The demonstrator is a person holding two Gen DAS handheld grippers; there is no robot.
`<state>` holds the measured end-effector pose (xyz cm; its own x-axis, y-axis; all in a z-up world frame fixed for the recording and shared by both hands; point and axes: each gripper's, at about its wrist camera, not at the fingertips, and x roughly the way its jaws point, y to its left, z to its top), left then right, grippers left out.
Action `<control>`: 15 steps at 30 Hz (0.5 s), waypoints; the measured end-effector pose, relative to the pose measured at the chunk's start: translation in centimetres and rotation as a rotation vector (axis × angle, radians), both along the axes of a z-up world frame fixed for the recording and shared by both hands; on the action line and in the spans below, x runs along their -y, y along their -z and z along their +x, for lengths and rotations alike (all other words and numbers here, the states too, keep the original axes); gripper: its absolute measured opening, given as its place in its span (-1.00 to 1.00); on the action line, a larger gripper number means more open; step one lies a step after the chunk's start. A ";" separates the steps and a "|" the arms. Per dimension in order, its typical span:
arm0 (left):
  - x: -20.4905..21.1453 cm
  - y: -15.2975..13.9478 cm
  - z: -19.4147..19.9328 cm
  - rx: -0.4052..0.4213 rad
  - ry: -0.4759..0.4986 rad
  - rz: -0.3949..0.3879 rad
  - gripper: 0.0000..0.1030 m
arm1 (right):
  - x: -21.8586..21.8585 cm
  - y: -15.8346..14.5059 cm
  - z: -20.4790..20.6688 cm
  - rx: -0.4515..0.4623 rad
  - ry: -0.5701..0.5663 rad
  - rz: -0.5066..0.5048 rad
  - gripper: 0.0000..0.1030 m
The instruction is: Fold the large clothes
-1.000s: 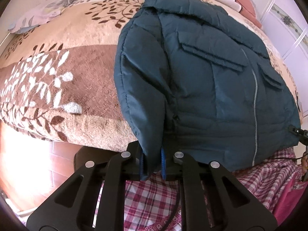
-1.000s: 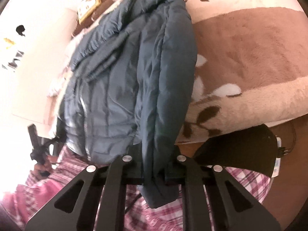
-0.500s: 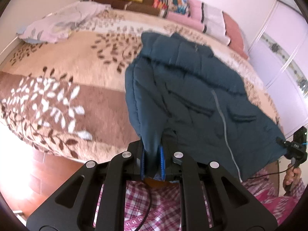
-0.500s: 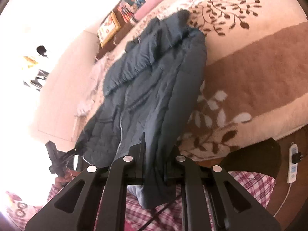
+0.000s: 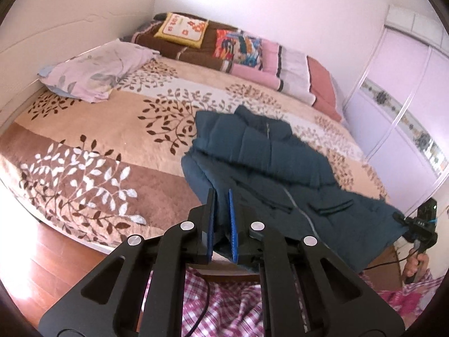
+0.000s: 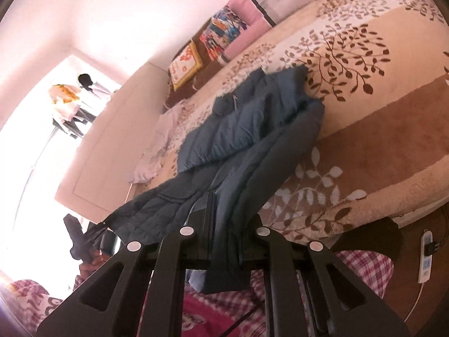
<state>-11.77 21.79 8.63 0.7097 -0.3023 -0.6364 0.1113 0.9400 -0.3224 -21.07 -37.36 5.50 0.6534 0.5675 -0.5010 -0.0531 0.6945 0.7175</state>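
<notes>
Left wrist view: left hand-held gripper (image 5: 222, 219) clenched on one bottom corner of the dark teal jacket (image 5: 269, 165). The garment runs off toward 1 o'clock, collar end lying on the bed (image 5: 84, 129), hem end lifted off it. Right hand-held gripper (image 6: 224, 224) likewise clenched on the other hem corner; from it the jacket stretches toward 12–1 o'clock. Long axis: hem at the grippers, collar far. Both hands equally near the hem. Judgement: the next fold would carry the hem forward over the collar.
</notes>
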 end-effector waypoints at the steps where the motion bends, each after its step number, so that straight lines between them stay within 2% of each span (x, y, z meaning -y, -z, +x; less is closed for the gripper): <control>1: -0.2 -0.1 -0.4 0.001 -0.001 -0.007 -0.84 | -0.1 -0.3 -0.5 0.002 -0.001 -0.002 -0.74; 3: -0.3 -0.5 -1.3 0.002 0.001 -0.009 -0.87 | -0.4 -0.9 -1.3 0.007 -0.004 -0.001 -0.74; 5: -0.3 -0.7 -1.9 0.008 0.007 -0.009 -0.98 | -0.7 -1.0 -2.0 0.002 -0.006 0.001 -0.74; 8: -0.5 -1.1 -2.3 0.033 0.000 -0.006 -1.00 | -1.1 -0.8 -2.5 -0.010 -0.010 -0.006 -0.74; 11: -0.7 0.2 -1.5 -0.024 0.000 0.005 -1.00 | -1.4 0.8 -2.0 -0.042 -0.010 0.013 -0.74; 14: -0.9 2.8 -1.1 -0.119 -0.014 0.041 -1.00 | -1.9 1.7 -1.8 -0.064 -0.015 0.012 -0.74; 15: -1.1 3.9 -1.0 -0.158 -0.027 0.053 -0.91 | -2.0 2.0 -1.8 -0.068 -0.017 0.011 -0.74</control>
